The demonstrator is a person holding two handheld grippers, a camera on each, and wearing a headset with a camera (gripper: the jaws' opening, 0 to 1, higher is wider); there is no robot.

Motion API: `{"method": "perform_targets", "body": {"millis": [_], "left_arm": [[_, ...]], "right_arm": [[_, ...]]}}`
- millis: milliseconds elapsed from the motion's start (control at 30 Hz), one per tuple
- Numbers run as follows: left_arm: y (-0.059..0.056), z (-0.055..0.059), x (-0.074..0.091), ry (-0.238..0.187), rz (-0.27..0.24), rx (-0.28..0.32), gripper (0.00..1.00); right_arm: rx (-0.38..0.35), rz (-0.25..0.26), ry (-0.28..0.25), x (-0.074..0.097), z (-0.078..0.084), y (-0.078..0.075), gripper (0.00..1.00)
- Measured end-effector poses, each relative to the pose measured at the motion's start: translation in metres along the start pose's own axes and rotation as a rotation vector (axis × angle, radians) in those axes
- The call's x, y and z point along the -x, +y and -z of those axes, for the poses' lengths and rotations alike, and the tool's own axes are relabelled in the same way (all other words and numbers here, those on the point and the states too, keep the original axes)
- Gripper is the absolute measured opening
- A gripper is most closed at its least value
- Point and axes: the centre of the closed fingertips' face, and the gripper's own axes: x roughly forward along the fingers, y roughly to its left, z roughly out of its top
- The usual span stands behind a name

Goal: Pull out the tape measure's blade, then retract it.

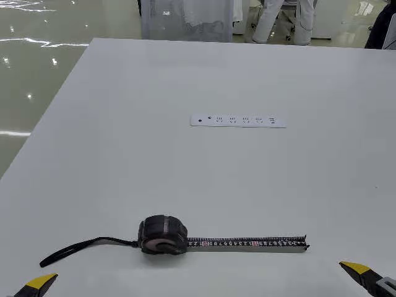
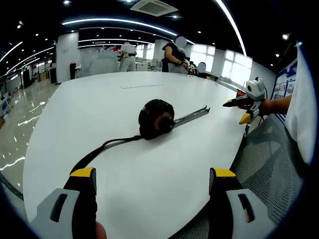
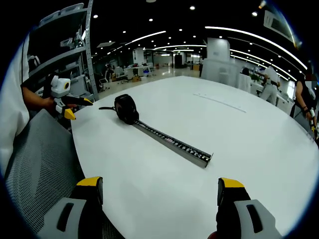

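Head view: the tape measure [image 1: 163, 234] lies on the white bench [image 1: 185, 93] at lower centre of the frame. The case is dark and rounded and rests on its side. The blade [image 1: 247, 242] is drawn out of the case and lies flat on the bench, running to the right, with its end hook at lower right of centre. A black strap [image 1: 80, 246] trails from the case toward the lower left. A white power strip [image 1: 238, 120] lies at mid-frame, well apart from the tape measure. One yellow-tipped finger enters at the lower left corner and another at the lower right corner; both are clear of the tape measure.

Left gripper view: the left gripper [image 2: 153, 174] has its fingers spread wide at the bottom of the frame, with bare bench between them and nothing pinched. The tape measure sits at centre frame, well ahead of the fingertips, strap toward the lower left, blade pointing to the upper right. The other gripper shows at the right edge, held off the bench edge by a hand.

Right gripper view: the right gripper [image 3: 159, 182] likewise has its fingers spread wide and holds nothing. The blade's hook end lies near, just above centre; the case lies further off at upper left. The left gripper shows at the left edge, beside the bench.
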Motion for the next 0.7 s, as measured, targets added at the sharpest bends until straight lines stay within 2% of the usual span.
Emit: {"method": "perform_targets", "body": {"millis": [500, 700], "left_arm": [[-0.0046, -0.0023, -0.0028, -0.001, 0.016, -0.008, 0.91], [-0.0094, -0.0101, -0.0061, -0.011, 0.011, -0.014, 0.92]], "right_arm": [[0.002, 0.005, 0.008, 0.0003, 0.0028, 0.0003, 0.96], [-0.002, 0.008, 0.005, -0.0006, 0.0034, -0.0008, 0.96]]}}
